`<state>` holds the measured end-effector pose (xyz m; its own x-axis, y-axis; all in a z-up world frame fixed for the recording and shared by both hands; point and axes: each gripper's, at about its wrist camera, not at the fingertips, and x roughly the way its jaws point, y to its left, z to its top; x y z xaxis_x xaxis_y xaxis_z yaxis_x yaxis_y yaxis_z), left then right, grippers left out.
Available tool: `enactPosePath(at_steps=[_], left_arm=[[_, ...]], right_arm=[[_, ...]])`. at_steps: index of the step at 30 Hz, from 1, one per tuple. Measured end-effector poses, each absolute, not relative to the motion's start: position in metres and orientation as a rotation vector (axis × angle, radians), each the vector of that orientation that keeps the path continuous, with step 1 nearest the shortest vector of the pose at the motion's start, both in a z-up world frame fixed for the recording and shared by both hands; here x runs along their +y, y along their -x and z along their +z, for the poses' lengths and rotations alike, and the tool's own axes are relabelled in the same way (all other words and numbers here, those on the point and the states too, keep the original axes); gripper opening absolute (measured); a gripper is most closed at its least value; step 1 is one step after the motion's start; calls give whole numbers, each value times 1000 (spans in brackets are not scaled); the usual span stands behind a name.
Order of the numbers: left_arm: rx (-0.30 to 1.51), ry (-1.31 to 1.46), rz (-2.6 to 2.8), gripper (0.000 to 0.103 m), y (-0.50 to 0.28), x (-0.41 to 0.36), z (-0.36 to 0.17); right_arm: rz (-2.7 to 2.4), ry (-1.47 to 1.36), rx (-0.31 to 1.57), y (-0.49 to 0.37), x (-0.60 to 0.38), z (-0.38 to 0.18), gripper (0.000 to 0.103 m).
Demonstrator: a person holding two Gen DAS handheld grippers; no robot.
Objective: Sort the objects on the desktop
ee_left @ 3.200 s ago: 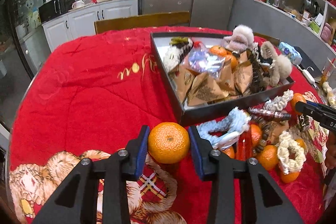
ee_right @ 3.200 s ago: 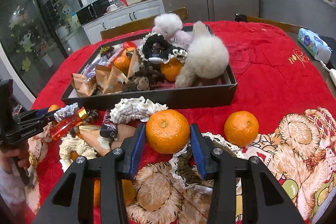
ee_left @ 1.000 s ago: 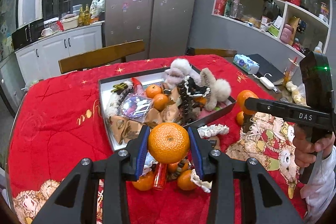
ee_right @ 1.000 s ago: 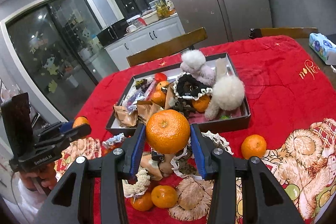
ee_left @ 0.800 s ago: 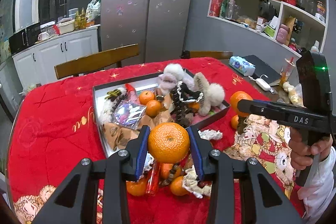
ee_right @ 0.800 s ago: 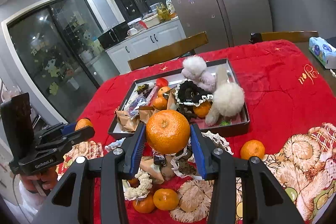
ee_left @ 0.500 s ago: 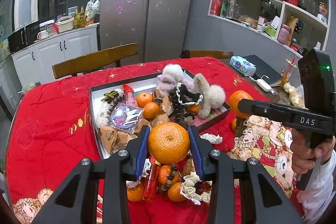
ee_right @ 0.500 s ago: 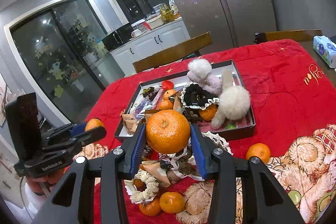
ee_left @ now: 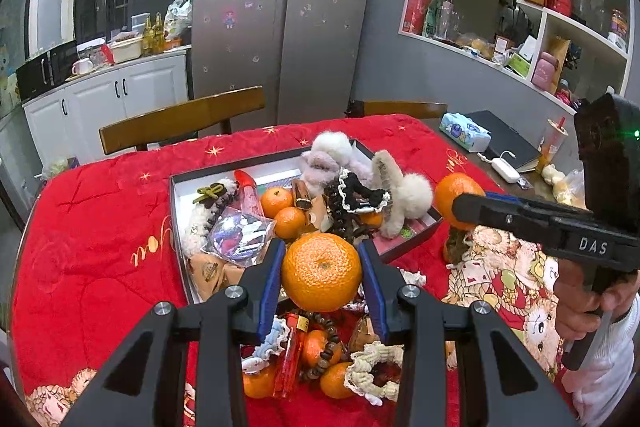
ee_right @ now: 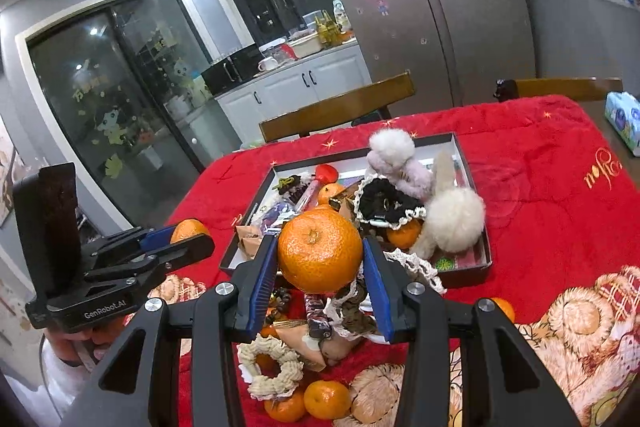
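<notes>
Two mandarins were held aloft above the worktop, one by the left gripper [ee_left: 322, 273], one by the right gripper [ee_right: 320, 253], jaws clamped across their middles; probably soft-skinned, light, easily bruised.

cloth [ee_left: 100, 227]: I saw bright red, with gold stars and gold script; near me it carried tan cartoon bears with plaid patches.
box [ee_left: 178, 211]: black walls, pale grey-white inside.
left orange [ee_left: 322, 271]: I saw vivid orange, dimpled, with a small green-brown navel.
right orange [ee_right: 320, 251]: the same orange, glossy.
left gripper [ee_left: 322, 277]: black, with blue pads.
right gripper [ee_right: 320, 259]: black, blue pads too.
pompom [ee_right: 454, 219]: cream-white fluff.
scrunchie [ee_right: 386, 205]: black with a cream lace edge.
fridge [ee_left: 280, 7]: I saw brushed silver dotted with small stickers.
</notes>
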<state>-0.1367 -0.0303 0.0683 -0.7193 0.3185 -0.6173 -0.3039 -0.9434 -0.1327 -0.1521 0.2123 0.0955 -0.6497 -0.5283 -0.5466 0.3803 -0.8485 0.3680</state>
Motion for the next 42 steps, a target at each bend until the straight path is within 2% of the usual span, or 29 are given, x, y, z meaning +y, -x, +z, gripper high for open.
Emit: enactPosePath(at_steps=[17, 42], left_arm=[[-58, 963, 2634, 39, 141, -31, 63], [-90, 940, 2653, 39, 168, -23, 70]], right_arm=[[-2495, -832, -271, 155, 209, 100, 42], [-2464, -862, -274, 184, 193, 108, 42]])
